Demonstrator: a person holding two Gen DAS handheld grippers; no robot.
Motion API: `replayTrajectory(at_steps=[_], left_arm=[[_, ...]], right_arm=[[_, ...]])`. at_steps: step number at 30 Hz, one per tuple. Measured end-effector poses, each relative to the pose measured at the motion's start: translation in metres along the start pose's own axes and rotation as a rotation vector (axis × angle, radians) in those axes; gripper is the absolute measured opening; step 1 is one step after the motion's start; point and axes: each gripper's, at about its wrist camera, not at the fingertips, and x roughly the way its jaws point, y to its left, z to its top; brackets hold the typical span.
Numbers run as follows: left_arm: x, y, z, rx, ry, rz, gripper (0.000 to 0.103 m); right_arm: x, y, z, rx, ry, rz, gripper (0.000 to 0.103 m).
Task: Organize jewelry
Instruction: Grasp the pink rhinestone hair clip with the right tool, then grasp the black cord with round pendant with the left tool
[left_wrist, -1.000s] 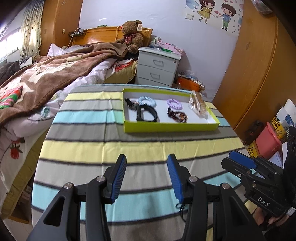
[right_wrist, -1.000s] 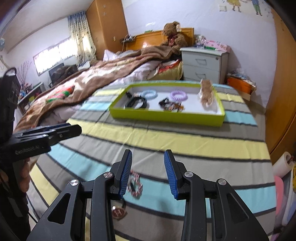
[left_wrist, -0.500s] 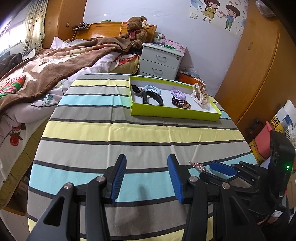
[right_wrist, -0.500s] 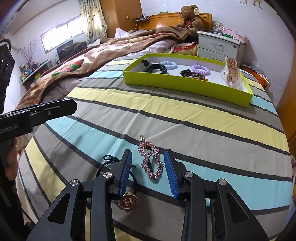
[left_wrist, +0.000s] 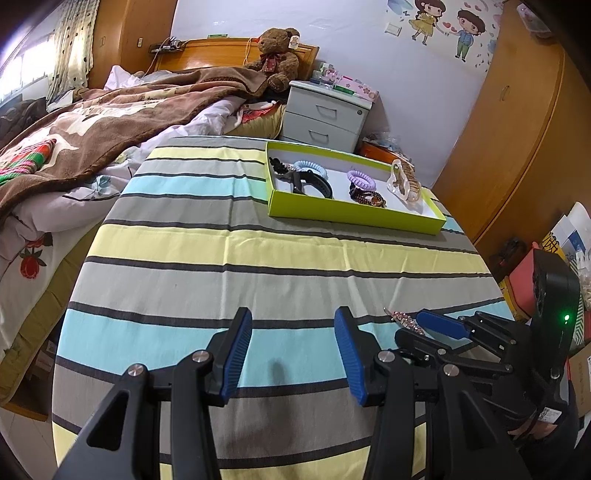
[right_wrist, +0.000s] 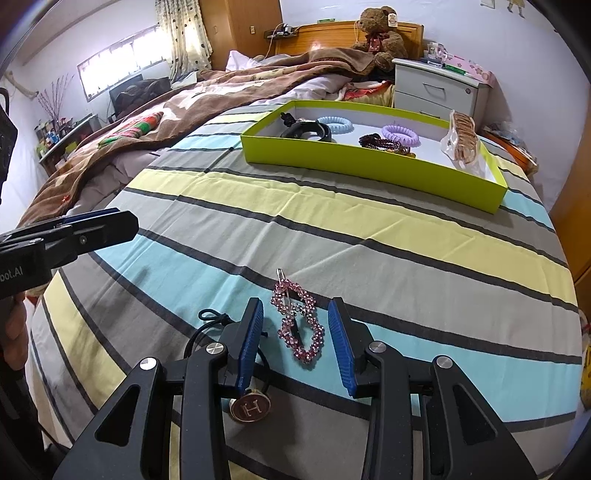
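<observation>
A pink rhinestone hair clip (right_wrist: 298, 325) lies on the striped tablecloth, between the open jaws of my right gripper (right_wrist: 295, 341), untouched. Its tip shows in the left wrist view (left_wrist: 404, 320). A black cord necklace with a round "H" pendant (right_wrist: 251, 407) lies under the right gripper's left finger. The lime green tray (right_wrist: 369, 168) at the far side holds a black band (right_wrist: 306, 130), a blue coil tie (right_wrist: 334, 124), a purple coil tie (right_wrist: 400, 133), a dark bead bracelet (right_wrist: 384, 144) and a bagged bracelet (right_wrist: 463, 142). My left gripper (left_wrist: 293, 354) is open and empty above the cloth.
The round table (left_wrist: 258, 258) has a striped cloth. A bed with a brown blanket (left_wrist: 92, 125) lies to the left. A white nightstand (left_wrist: 325, 114) stands behind the tray. Wooden wardrobes (left_wrist: 517, 147) and boxes on the floor (left_wrist: 524, 280) are to the right.
My right gripper has moved forward and down so the pink hair clip now lies between its open jaws. My left gripper has pulled back from the tray.
</observation>
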Motion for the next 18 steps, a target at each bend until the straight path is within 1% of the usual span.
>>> replayTrajectory(at_steps=[1, 2, 3, 5, 8, 10, 12, 13, 18], left_arm=[[0.000, 0.000, -0.001, 0.000, 0.001, 0.000, 0.048], [0.000, -0.001, -0.001, 0.001, 0.003, 0.001, 0.048], [0.001, -0.002, -0.001, 0.001, 0.004, 0.003, 0.048], [0.001, -0.003, -0.002, 0.003, 0.006, 0.003, 0.048], [0.000, -0.006, -0.003, 0.010, 0.008, 0.003, 0.048], [0.000, -0.009, -0.003, 0.015, 0.010, 0.003, 0.048], [0.001, -0.013, -0.004, 0.021, 0.013, 0.003, 0.048], [0.001, -0.014, -0.004, 0.024, 0.016, 0.002, 0.048], [0.007, -0.024, -0.007, 0.047, 0.038, -0.007, 0.048]], right_arm=[[0.000, 0.000, 0.000, -0.001, 0.000, -0.001, 0.038], [0.000, 0.000, 0.000, -0.004, 0.000, -0.009, 0.035], [-0.001, -0.001, -0.001, -0.004, 0.000, -0.018, 0.029], [-0.002, -0.004, -0.001, 0.009, -0.003, -0.027, 0.023], [-0.004, -0.009, -0.003, 0.020, -0.006, -0.013, 0.022], [-0.007, -0.009, -0.004, 0.017, -0.014, -0.017, 0.019], [-0.011, -0.009, -0.005, 0.016, -0.029, -0.023, 0.014], [-0.013, -0.010, -0.006, 0.014, -0.034, -0.025, 0.013], [-0.019, -0.013, -0.010, 0.015, -0.043, -0.033, 0.011]])
